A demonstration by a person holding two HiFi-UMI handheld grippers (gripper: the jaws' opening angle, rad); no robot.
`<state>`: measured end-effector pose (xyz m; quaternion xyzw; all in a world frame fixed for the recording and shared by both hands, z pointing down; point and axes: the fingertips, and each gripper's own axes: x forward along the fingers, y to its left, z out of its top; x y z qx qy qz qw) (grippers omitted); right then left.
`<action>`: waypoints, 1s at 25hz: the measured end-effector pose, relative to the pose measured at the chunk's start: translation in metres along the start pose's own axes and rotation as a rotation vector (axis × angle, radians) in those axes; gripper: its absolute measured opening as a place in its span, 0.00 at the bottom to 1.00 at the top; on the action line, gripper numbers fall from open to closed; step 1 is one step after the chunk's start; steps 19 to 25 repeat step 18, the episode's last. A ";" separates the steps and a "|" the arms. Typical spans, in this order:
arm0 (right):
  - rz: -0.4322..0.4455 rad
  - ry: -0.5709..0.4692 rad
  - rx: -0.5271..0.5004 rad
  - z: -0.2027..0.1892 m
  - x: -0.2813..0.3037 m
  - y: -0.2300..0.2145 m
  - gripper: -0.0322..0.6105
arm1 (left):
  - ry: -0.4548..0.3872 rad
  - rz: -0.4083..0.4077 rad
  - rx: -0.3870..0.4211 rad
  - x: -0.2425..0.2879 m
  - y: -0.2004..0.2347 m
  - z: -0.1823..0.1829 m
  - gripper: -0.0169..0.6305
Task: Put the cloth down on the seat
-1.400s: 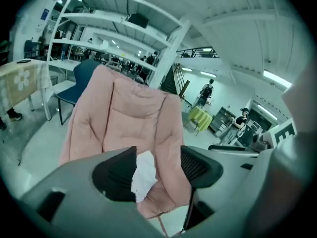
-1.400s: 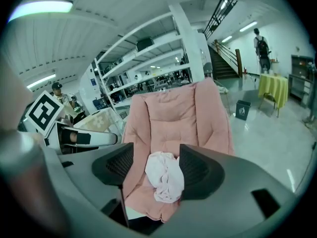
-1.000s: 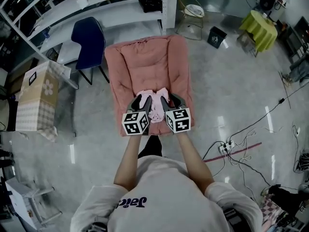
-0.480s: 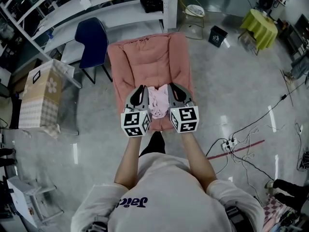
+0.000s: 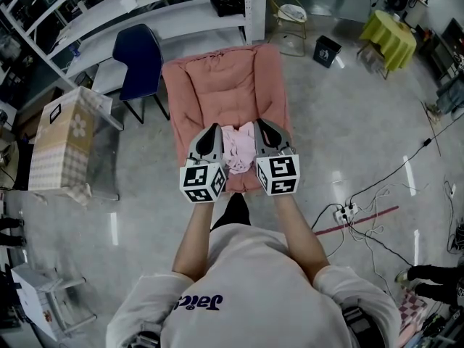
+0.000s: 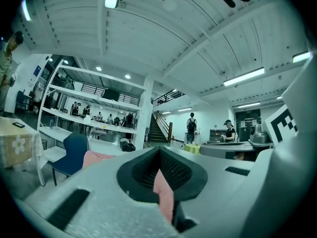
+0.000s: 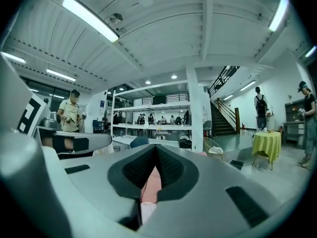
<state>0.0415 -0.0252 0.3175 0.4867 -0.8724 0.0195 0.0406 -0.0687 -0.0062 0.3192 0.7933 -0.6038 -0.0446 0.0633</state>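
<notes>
Pale pink crumpled cloth (image 5: 238, 149) over the front of the salmon padded seat (image 5: 217, 85). The left gripper (image 5: 212, 131) and right gripper (image 5: 260, 126) each pinch an edge, apparently so the cloth lowers flat. Contact with the cushion is unclear.

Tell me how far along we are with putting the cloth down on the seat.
Done: the left gripper and right gripper are each shut on a pinch of the pink cloth. In hand: the cloth sits bunched between them over the front of the pink seat. Left: lower it onto the seat and open both grippers.
</notes>
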 end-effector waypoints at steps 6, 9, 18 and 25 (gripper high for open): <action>-0.019 -0.013 0.000 0.004 0.004 -0.004 0.07 | -0.011 -0.014 0.006 0.001 0.003 0.002 0.05; -0.029 -0.010 0.002 0.002 0.009 -0.006 0.07 | -0.010 -0.023 -0.005 0.006 0.008 0.001 0.05; -0.034 0.037 0.033 -0.028 0.055 -0.027 0.07 | 0.050 -0.065 -0.031 0.052 0.029 -0.029 0.05; -0.034 0.037 0.033 -0.028 0.055 -0.027 0.07 | 0.050 -0.065 -0.031 0.052 0.029 -0.029 0.05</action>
